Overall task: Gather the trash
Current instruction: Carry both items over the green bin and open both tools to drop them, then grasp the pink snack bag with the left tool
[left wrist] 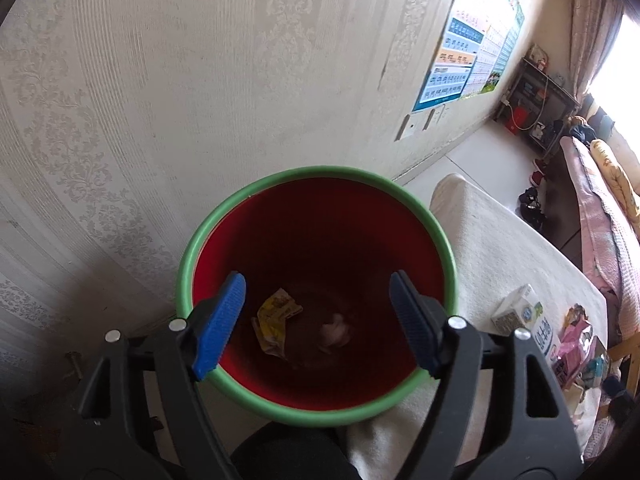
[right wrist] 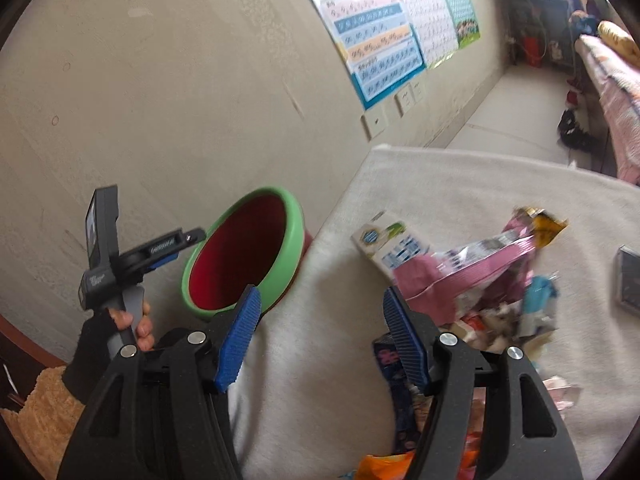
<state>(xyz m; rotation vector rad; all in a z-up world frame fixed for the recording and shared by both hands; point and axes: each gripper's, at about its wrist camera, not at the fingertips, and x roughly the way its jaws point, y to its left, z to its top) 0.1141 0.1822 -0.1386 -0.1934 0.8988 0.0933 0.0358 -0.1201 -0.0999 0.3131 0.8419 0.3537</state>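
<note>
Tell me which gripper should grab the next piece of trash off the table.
Right. The right gripper is open right at the wrapper pile on the white-covered table. The left gripper, also open and empty, hangs over the red bin, away from the pile.

Nothing fully legible. Wall poster [right wrist: 380, 36] has rows of characters on blue and orange bands, too blurred to read. Milk carton [left wrist: 520, 312] carries a blue round logo and blue print, glyphs unreadable; same carton [right wrist: 390, 246] blurred in the right wrist view. Yellow wrapper [left wrist: 276, 320] in the bin shows print, unreadable. Left gripper [right wrist: 176, 246] has embossed lettering on its body, can't make it out.
</note>
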